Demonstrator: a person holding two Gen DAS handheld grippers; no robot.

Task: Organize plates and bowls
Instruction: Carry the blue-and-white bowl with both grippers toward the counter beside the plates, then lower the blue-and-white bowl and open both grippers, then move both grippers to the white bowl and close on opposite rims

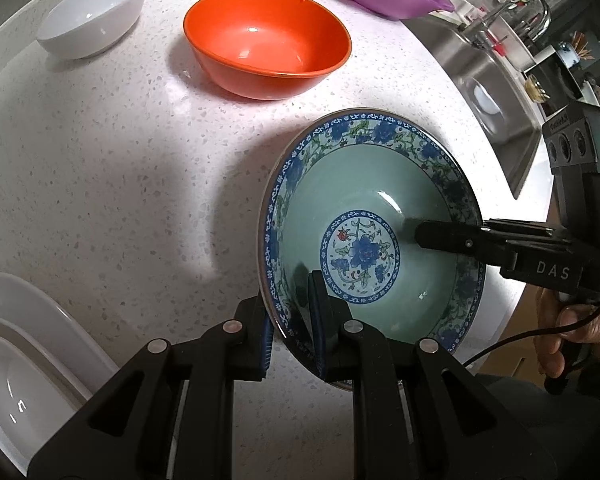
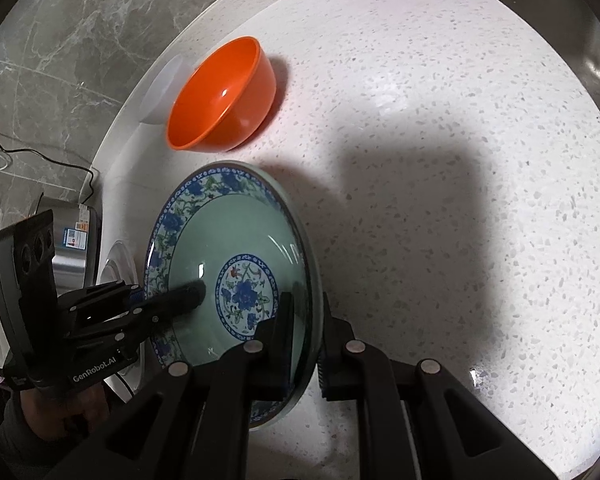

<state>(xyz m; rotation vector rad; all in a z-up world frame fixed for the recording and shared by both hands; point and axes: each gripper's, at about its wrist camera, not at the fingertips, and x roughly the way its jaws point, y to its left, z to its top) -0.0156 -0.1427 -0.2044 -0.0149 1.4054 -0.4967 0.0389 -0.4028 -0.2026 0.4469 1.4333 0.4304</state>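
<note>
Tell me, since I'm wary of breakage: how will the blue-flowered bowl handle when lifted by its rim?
The blue-flowered bowl looks glazed ceramic, so probably heavy, rigid and chip-prone. Its glossy rim may slip, though the left gripper and right gripper clamp opposite sides, likely limiting tilt.

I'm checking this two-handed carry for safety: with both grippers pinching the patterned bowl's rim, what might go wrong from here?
1. The left gripper and right gripper each clamp only a thin stretch of the patterned bowl's rim, on opposite sides; if either slips, the glazed bowl may tilt or drop onto the counter.
2. The orange bowl sits just beyond it; a forward move could knock it.
3. The stacked white dishes lie near the left gripper and could get bumped.
</note>
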